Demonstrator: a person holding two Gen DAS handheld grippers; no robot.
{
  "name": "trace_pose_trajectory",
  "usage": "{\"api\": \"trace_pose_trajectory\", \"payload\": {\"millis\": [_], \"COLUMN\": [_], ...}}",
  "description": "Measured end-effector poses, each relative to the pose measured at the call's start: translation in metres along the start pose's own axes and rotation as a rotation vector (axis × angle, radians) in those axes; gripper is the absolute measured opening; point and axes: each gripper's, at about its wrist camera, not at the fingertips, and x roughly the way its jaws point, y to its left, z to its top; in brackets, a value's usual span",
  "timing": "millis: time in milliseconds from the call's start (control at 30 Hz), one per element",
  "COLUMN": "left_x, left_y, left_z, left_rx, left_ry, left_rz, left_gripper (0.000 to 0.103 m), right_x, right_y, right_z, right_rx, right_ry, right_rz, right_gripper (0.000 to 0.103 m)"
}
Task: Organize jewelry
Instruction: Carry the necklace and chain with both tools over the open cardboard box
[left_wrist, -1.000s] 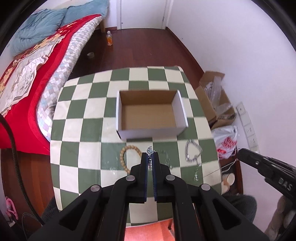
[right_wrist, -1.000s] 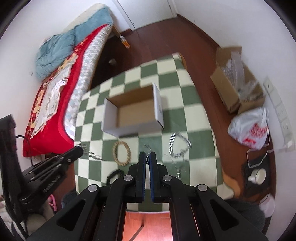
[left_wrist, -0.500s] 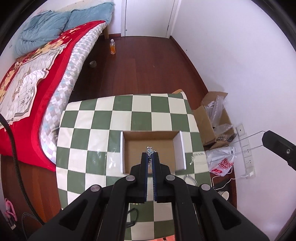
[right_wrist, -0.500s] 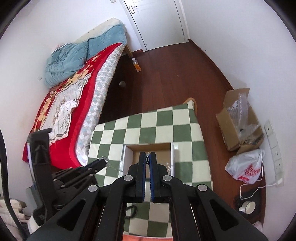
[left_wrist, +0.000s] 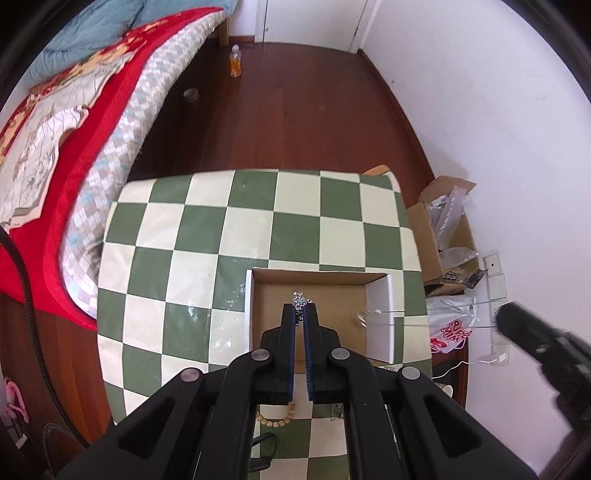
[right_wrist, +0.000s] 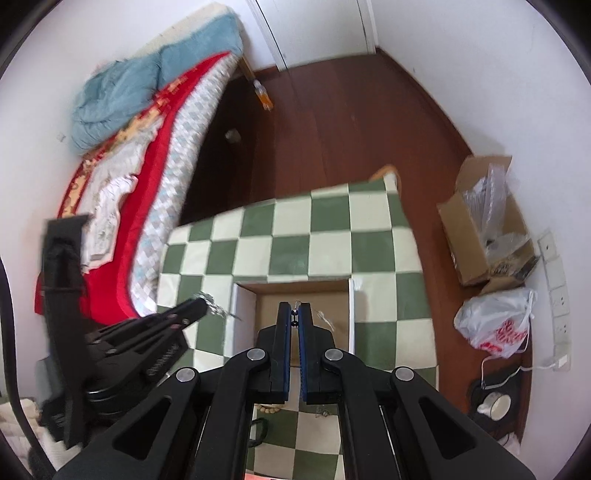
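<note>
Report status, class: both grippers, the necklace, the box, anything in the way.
Left gripper shut on silver necklace, over open cardboard box. Right gripper shut on the chain's other end. Chain strung between them. Wooden bead bracelet on table. Path clear.

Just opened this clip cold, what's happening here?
A person works two handheld grippers over a checkered table, sorting jewelry into an open cardboard box. The left gripper is shut on a small silver piece, and the right gripper is shut on a thin chain; both hang above the box. A bead bracelet lies on the table.
</note>
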Motion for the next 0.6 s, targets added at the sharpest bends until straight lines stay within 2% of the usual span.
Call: {"api": "trace_pose_trajectory", "payload": {"millis": [300,467,567,600], "left_x": [0.056,0.079,0.080,0.079], "left_y": [0.015,0.019,0.021,0.021], "left_z": [0.015,0.026,0.031,0.033], "left_rx": [-0.014,-0.002,-0.007,-0.003], "left_ry": [0.089,0.139,0.135,0.128], "left_rz": [0.051,0.071,0.081,0.079], "left_gripper": [0.002,0.003,0.006,0.008], "right_x": [0.119,0.156,0.164,0.166], "right_y": [-0.015,-0.019,-0.020,-0.020], "right_z": [0.004,0.008,0.011,0.011], "right_rx": [-0.005,-0.028,-0.022,-0.024], "right_ry": [0.178,0.234,0.265,0.279], "right_rz": [-0.099,-0.137,-0.120,-0.116], "right_gripper": [0.004,0.004,0.005,0.013]}}
